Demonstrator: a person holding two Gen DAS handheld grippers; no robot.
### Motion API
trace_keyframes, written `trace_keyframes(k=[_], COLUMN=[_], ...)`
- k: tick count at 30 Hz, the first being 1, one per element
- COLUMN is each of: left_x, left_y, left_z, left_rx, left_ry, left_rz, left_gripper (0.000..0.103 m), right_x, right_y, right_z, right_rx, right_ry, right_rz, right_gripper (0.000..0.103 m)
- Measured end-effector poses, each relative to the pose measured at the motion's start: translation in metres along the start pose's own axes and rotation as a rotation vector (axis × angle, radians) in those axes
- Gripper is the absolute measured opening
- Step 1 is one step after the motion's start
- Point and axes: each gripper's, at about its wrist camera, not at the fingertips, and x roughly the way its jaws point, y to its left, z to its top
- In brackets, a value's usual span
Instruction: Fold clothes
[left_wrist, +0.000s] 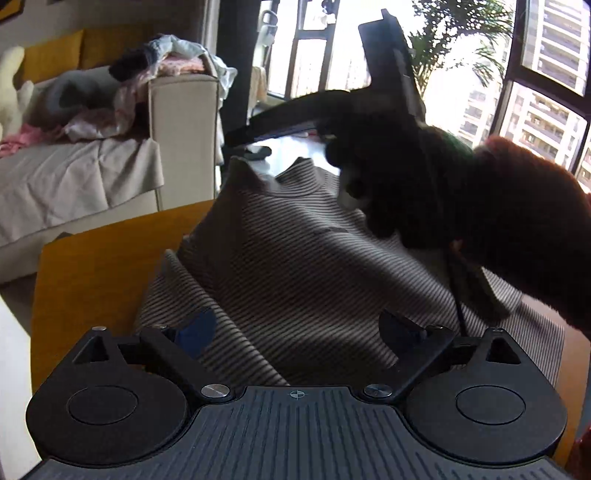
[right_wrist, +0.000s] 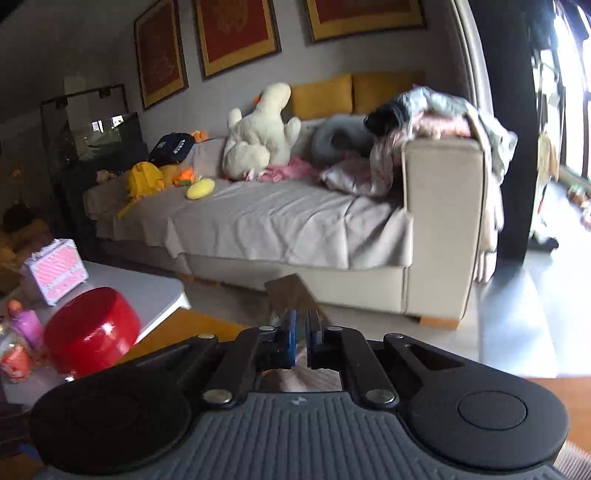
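A brown-and-white striped garment lies on the orange table, partly lifted at its far right side. My left gripper is open just above the garment's near edge, holding nothing. My right gripper is shut on a corner of the striped garment, which sticks up between the fingers. In the left wrist view the right gripper is a dark shape held up over the garment's far right, with the person's red sleeve behind it.
A beige sofa carries plush toys, cushions and a heap of clothes on its armrest. A red bowl, a pink case and small bottles sit on a white table at left. Windows stand behind.
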Motion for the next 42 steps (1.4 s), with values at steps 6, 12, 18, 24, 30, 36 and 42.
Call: trace_keyframes(k=[6,12,18,24,30,36,42], left_x=[-0.005,-0.003,0.020,0.015,0.002,-0.006,-0.013], left_y=[-0.011,-0.031,-0.067,-0.071,-0.059,-0.055,-0.056], left_z=[-0.002,-0.012,-0.040,-0.050,-0.058,-0.058,-0.061], left_rx=[-0.007,-0.156,-0.155,-0.017,-0.042,-0.106,-0.132], left_ry=[-0.039,-0.095,-0.062,0.004,-0.011,-0.044,-0.065], left_rz=[-0.003,-0.106,-0.084,-0.037,-0.026,0.023,0.024], left_gripper=[0.099,0.100,0.103,0.103,0.103,0.103,0.103], right_x=[-0.055,-0.165,-0.234,-0.277,-0.265,-0.253,-0.322], right_y=[-0.031,-0.017,0.016,0.028,0.052,0.012,-0.055], right_z=[-0.015,-0.103,-0.185,-0.205,-0.222,-0.191,-0.100], right_rx=[0.050,-0.003,-0.027,-0.161,-0.350,-0.045,0.219], right_ry=[-0.025,0.036,0.122,0.166,0.219,0.176,-0.103], right_rz=[-0.076,-0.142,-0.209,-0.333,-0.344,-0.324,-0.405], right_gripper=[0.031,0.055,0.056,0.056,0.062,0.014,0.010])
